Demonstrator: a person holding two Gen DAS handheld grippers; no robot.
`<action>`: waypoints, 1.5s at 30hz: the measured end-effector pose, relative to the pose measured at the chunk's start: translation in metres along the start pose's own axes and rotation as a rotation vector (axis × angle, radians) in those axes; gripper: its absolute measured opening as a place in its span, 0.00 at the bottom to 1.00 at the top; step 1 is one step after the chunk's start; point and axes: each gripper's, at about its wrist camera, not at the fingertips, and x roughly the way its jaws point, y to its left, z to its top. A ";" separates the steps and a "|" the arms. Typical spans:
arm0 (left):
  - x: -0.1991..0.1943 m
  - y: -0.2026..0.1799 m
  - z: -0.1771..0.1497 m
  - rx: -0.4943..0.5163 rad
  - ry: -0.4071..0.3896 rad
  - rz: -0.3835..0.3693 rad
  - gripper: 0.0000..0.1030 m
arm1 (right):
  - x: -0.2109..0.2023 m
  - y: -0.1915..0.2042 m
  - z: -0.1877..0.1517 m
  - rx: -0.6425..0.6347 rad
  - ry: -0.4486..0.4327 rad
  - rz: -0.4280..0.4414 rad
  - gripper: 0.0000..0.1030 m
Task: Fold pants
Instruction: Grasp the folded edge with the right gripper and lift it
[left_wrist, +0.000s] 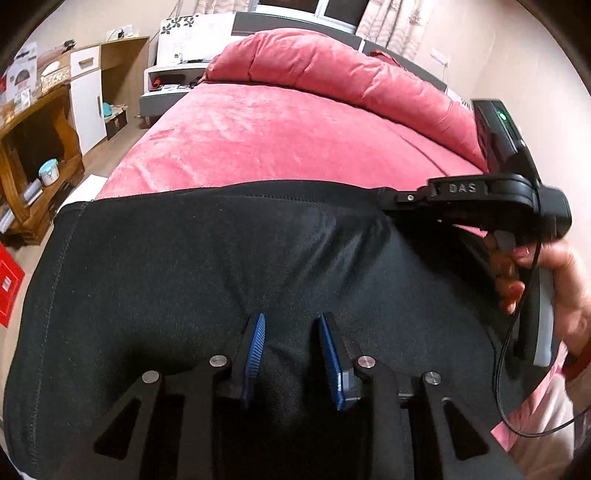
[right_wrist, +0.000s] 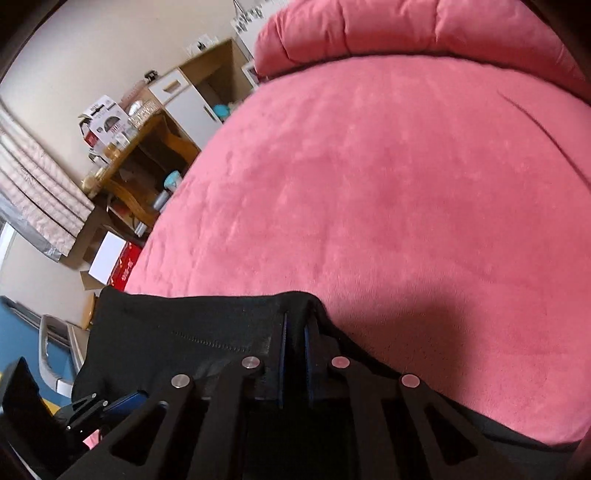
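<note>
Pink bed under black pants, left gripper parted over the pants, right gripper clenched on the pants' far edge

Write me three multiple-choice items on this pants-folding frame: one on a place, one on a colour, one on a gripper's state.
1. Where do the black pants lie?
A. on the pink bed cover
B. on the floor
C. in a drawer

2. What colour are the pads of the left gripper?
A. red
B. blue
C. white

3. How does the right gripper stand?
A. wide open over bare bed cover
B. out of sight in both views
C. shut on the pants' edge

Key: 1 A, the dark cloth is spread over the pink cover at the near end of the bed. 2 B, both ribbed pads show blue in the left wrist view. 3 C, in the right wrist view its pads are nearly together with a raised fold of cloth between them.
</note>
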 end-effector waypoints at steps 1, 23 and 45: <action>-0.003 0.000 0.000 -0.024 0.001 -0.009 0.31 | -0.005 -0.001 0.000 0.017 -0.010 0.018 0.10; -0.028 -0.042 -0.011 0.015 -0.010 -0.031 0.32 | -0.111 -0.069 -0.098 0.105 -0.201 -0.235 0.18; 0.077 -0.148 0.068 0.178 0.056 0.023 0.33 | -0.235 -0.162 -0.180 0.393 -0.318 -0.264 0.22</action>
